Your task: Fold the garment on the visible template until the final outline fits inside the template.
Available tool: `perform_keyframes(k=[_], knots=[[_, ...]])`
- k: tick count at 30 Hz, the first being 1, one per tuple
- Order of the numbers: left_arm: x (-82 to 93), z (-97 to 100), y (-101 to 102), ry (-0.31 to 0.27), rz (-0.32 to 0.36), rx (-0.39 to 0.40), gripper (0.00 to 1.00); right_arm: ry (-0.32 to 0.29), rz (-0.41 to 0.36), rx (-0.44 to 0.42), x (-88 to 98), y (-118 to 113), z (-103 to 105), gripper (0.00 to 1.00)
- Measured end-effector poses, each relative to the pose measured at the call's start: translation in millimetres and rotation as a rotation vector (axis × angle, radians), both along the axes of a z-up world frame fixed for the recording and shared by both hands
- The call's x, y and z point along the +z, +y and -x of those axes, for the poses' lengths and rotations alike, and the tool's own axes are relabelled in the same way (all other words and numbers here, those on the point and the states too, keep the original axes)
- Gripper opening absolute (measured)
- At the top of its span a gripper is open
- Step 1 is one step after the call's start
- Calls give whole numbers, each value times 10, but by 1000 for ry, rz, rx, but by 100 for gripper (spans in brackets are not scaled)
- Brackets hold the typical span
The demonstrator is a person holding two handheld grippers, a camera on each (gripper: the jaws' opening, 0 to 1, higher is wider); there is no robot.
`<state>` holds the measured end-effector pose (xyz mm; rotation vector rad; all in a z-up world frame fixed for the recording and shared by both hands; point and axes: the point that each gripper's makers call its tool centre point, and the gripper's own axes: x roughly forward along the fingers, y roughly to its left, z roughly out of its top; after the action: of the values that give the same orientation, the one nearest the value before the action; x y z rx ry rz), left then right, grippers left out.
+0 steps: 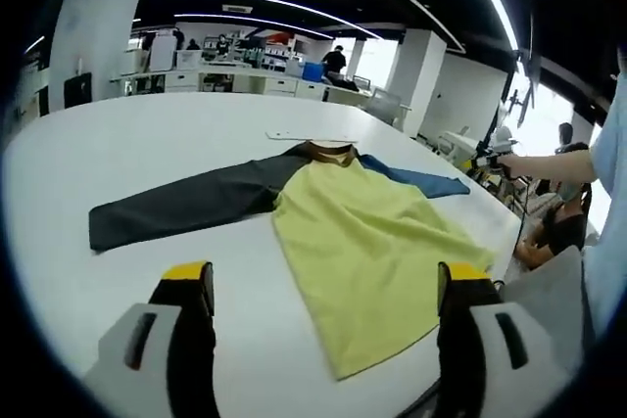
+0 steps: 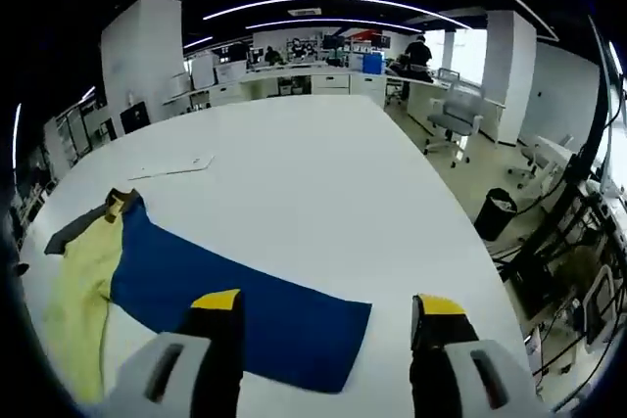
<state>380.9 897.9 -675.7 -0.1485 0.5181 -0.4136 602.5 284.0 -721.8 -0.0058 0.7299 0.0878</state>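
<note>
While left gripper view shows black sleeve (image 1: 186, 205) | right: office chair (image 2: 453, 116)

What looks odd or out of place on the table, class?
Nothing is spilled or damaged. The garment lies spread flat and unfolded, with mismatched sleeves: one dark grey, one blue. A thin white sheet lies beyond its collar, apart from it.

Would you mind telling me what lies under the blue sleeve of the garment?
The blue sleeve lies flat on the white table, spread away from the yellow body. Bare tabletop shows all around it. Whatever is directly beneath the cloth is covered.
</note>
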Motion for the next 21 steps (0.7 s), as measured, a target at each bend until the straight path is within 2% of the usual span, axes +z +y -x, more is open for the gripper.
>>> perform_keyframes(k=[3,6,10,16,19,21], knots=[[9,5,9,5,-3,6,91,21,1,4,-113,-70,-46,68],[9,5,14,9,-6,16,90,36,-35,-29,-204,-157,-91,66],[-12,5,1,15,-4,25,89,53,-80,-33,-326,-192,-97,58],[-25,26,-1,25,-2,42,88,90,-70,-49,-478,-295,-78,43],[-24,36,15,31,-5,51,87,85,-122,-89,-486,-306,-96,35],[-14,38,21,31,-6,54,87,88,-120,-94,-499,-328,-97,31]])
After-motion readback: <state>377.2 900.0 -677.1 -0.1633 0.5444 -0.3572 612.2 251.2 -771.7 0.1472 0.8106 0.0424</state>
